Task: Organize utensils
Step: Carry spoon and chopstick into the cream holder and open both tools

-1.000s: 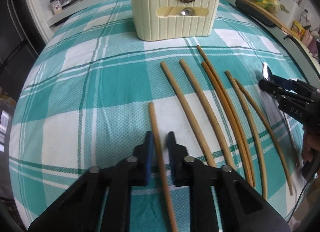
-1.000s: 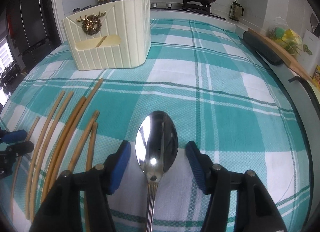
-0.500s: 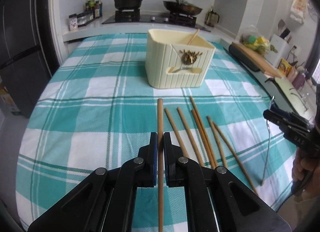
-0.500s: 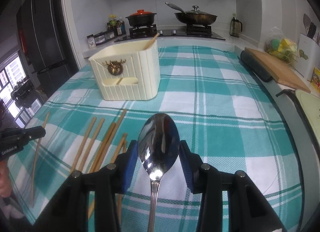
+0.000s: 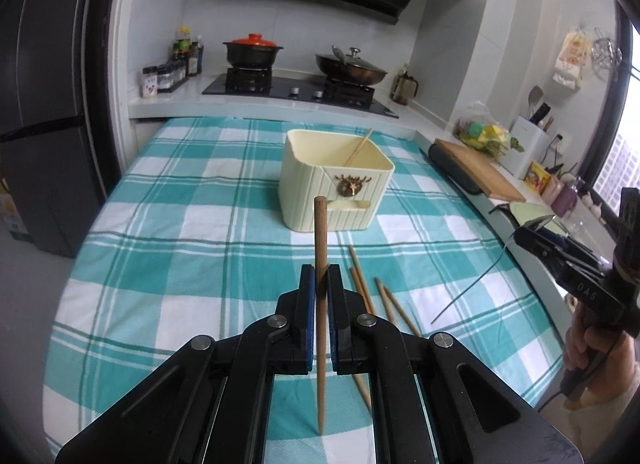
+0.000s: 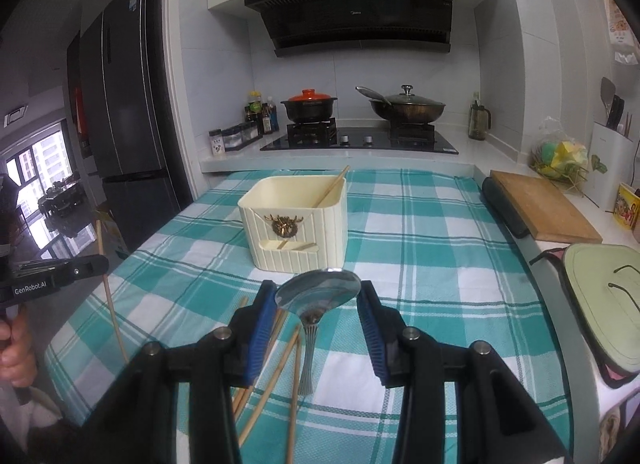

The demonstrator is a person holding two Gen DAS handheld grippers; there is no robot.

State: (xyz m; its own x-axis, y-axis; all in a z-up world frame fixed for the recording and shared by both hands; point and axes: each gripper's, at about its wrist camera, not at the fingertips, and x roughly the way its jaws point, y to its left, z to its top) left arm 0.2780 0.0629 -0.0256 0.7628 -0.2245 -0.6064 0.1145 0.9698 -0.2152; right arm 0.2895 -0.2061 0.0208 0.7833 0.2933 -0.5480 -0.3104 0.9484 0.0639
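- Both hands have lifted off the table (image 5: 168,224) since a second ago, each carrying a utensil up with it.
- Left fingers (image 5: 320,292) are clamped tight on a chopstick (image 5: 320,232), held above the checked cloth.
- Right fingers (image 6: 318,300) stand partly apart, pressing the bowl of a spoon (image 6: 318,288) from both sides.
- Cream holder (image 6: 296,224) stands ahead, one chopstick leaning inside.
- Loose chopsticks (image 6: 280,360) lie on the cloth below.

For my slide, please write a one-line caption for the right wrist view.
Right gripper holds a spoon by its bowl above the checked tablecloth, facing the cream utensil holder.
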